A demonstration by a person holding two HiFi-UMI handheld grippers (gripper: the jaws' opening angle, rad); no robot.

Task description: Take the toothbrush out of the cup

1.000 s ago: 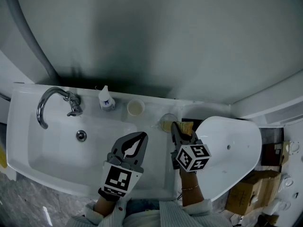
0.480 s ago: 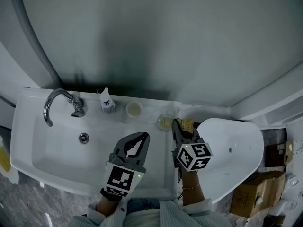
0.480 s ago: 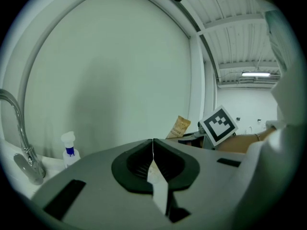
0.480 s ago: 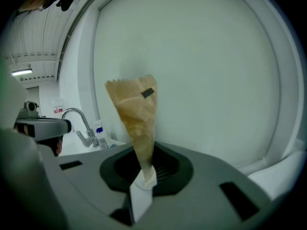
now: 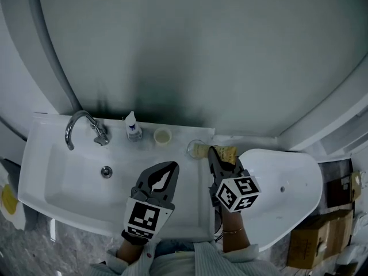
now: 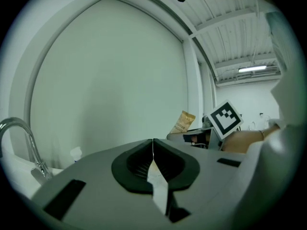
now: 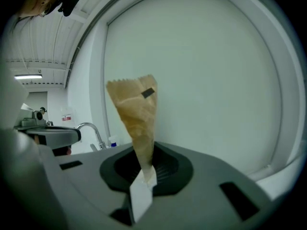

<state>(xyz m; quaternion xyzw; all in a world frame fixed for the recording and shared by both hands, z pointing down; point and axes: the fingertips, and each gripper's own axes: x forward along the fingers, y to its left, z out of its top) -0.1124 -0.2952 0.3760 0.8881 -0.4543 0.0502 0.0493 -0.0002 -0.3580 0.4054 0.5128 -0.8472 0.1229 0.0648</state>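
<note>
The toothbrush (image 7: 136,123), in a tan paper wrapper, stands upright from the right gripper (image 7: 144,169), whose jaws pinch the wrapper's lower end. In the head view the wrapped toothbrush (image 5: 225,153) shows just right of the clear cup (image 5: 196,149), which sits on the far ledge of the white sink (image 5: 69,171); whether the wrapper touches the cup's rim cannot be told. The right gripper (image 5: 215,157) is held over the sink's right edge. The left gripper (image 5: 169,167) hangs to its left above the basin, well apart from the cup, its jaws pressed together with nothing between them. Further left along the far ledge stand a small pale cup (image 5: 163,135), a small bottle (image 5: 133,128) and the faucet (image 5: 80,125). A white oval lid (image 5: 287,188) lies right of the sink.
</note>
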